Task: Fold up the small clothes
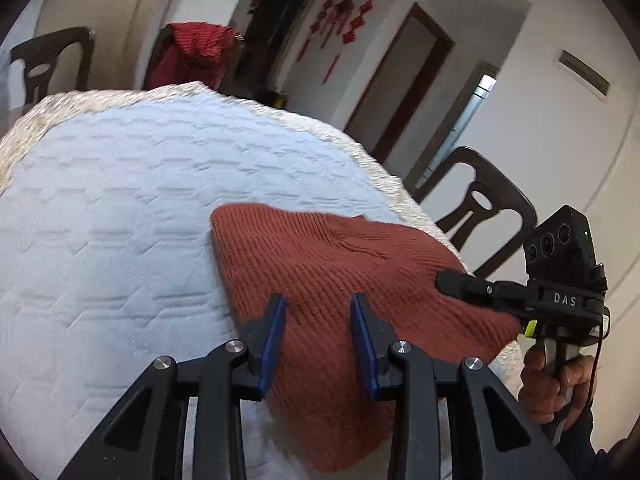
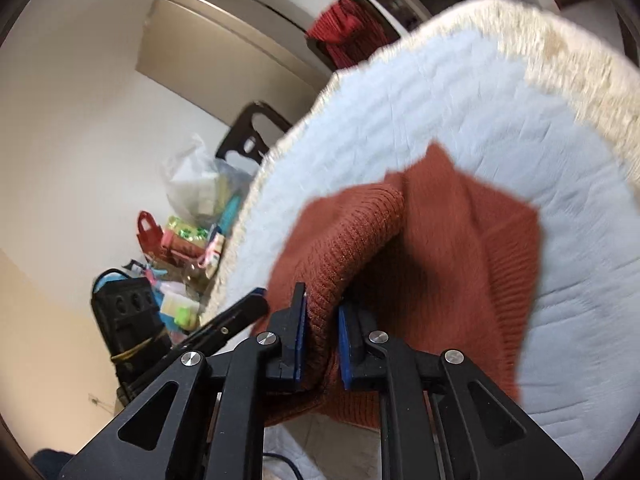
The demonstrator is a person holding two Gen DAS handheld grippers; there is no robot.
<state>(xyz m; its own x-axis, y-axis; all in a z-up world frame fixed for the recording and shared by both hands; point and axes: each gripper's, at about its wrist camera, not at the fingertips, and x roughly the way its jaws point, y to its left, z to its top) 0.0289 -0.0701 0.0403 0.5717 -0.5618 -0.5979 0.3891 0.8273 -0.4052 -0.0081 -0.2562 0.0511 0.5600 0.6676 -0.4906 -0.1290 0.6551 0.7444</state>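
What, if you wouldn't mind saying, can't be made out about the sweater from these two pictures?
- Sweater near edge: left wrist view, hidden behind the left gripper.
- Its shape, sleeves, collar: right wrist view, bunched and blurred.
- The table beneath the cloth: covered in both views.
- Right gripper contact: fabric hides the pads.

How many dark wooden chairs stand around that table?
3 in the left wrist view: one bare chair far left, one draped with red cloth behind, one at the right edge. Others may be hidden.
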